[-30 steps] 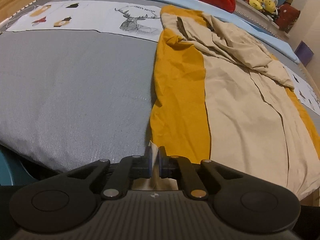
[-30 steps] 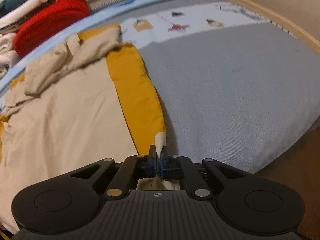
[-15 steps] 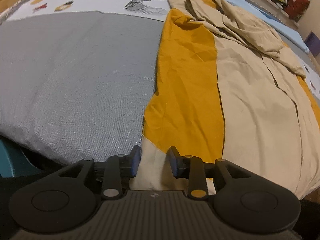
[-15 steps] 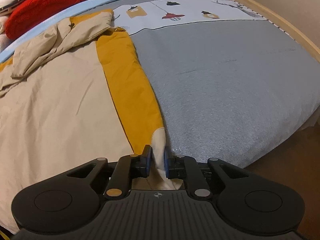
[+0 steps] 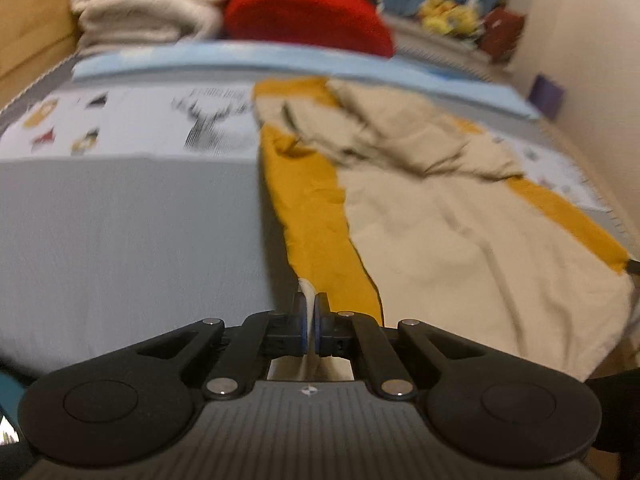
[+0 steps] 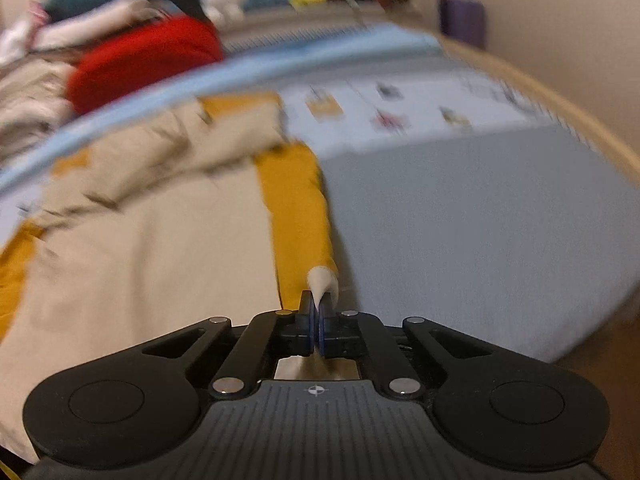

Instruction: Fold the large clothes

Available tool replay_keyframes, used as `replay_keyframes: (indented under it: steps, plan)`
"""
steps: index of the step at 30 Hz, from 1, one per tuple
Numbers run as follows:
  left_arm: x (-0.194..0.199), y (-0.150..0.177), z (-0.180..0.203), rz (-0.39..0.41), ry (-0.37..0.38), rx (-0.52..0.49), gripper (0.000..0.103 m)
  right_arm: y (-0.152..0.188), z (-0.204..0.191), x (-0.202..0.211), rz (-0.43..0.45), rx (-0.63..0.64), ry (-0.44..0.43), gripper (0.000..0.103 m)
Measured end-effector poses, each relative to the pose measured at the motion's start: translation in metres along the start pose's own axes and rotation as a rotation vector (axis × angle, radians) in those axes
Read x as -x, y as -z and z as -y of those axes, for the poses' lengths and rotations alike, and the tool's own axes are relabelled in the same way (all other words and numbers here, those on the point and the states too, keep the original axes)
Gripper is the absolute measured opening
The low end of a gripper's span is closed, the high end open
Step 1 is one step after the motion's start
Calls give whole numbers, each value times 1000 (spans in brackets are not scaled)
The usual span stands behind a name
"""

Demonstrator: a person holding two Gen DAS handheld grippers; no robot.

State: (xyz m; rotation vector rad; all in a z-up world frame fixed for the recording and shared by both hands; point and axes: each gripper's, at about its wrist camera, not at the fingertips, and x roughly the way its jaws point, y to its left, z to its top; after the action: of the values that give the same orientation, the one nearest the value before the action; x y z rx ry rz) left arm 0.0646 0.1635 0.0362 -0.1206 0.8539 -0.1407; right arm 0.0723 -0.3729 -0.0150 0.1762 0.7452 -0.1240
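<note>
Both grippers clamped on the garment's near edge.
The left gripper (image 5: 308,312) and right gripper (image 6: 317,318) each pinched a cream corner of the beige-and-mustard garment (image 5: 460,248) (both views blurred), which lay spread across the grey bedspread (image 5: 132,232).

Dim warm indoor light, heavy motion blur across both views, fisheye bending at edges
</note>
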Motion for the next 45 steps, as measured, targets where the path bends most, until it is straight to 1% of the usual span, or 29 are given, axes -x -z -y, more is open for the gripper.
replay_keyframes:
  steps: [3, 7, 10, 12, 16, 18, 20, 22, 24, 26, 28, 30, 31, 32, 33, 34, 35, 36, 37, 38, 39, 40, 41, 42, 43, 44, 45]
  plan:
    - [23, -15, -7, 11, 49, 26, 2, -15, 2, 27, 43, -25, -75, 0]
    - [56, -27, -25, 17, 128, 74, 2, -24, 15, 59, 86, -96, -144, 0]
    - [87, -26, -40, -9, 178, 99, 2, -26, 29, 89, 105, -140, -189, 0]
    - [110, -19, -54, -38, 194, 126, 2, -25, 35, 112, 120, -158, -213, 0]
    - [154, -8, -69, -29, 232, 161, 2, -15, 47, 162, 149, -206, -256, 0]
    - [167, -7, -73, -21, 244, 177, 2, -10, 52, 179, 157, -232, -266, 0]
    - [167, -9, -75, -22, 251, 187, 2, -11, 57, 184, 153, -266, -268, 0]
    - [150, -14, -77, -36, 241, 197, 2, -17, 58, 174, 144, -287, -275, 0]
    - [118, -22, -82, -60, 208, 218, 2, -26, 56, 151, 132, -289, -268, 0]
    - [77, -35, -91, -78, 193, 248, 2, -36, 52, 119, 112, -293, -245, 0]
    - [34, -52, -102, -87, 198, 294, 2, -51, 44, 81, 96, -283, -232, 0]
    - [-5, -72, -116, -100, 197, 367, 3, -68, 36, 42, 81, -279, -227, 0]
    - [-25, -84, -123, -91, 193, 397, 8, -78, 33, 23, 71, -277, -232, 0]
    - [-43, -94, -129, -80, 167, 412, 19, -91, 30, 1, 59, -280, -214, 1]
    - [-60, -102, -136, -82, 123, 434, 29, -101, 28, -16, 59, -284, -178, 4]
    - [-72, -106, -143, -88, 100, 467, 49, -111, 27, -32, 73, -286, -135, 5]
    - [-82, -106, -151, -79, 103, 507, 59, -119, 29, -46, 90, -294, -100, 5]
    - [-87, -102, -158, -64, 110, 541, 60, -124, 32, -58, 106, -315, -70, 8]
    - [-91, -94, -164, -78, 97, 580, 59, -125, 34, -66, 120, -324, -57, 9]
    - [-95, -90, -166, -121, 61, 612, 58, -122, 37, -73, 133, -320, -47, 10]
    - [-93, -86, -168, -119, 36, 632, 58, -115, 38, -79, 135, -316, -36, 10]
    - [-90, -86, -169, -104, 30, 626, 58, -106, 38, -85, 110, -312, -30, 10]
    - [-87, -88, -168, -94, 28, 596, 58, -103, 36, -93, 31, -309, -20, 11]
    - [-85, -89, -165, -87, 17, 550, 58, -102, 35, -95, 19, -305, -40, 14]
    - [-84, -89, -162, -87, -4, 504, 58, -100, 31, -93, 31, -288, -66, 14]
    - [-85, -88, -158, -96, -28, 455, 58, -101, 25, -92, 32, -250, -82, 20]
    - [-86, -86, -154, -108, -44, 421, 58, -100, 19, -91, 30, -207, -79, 25]
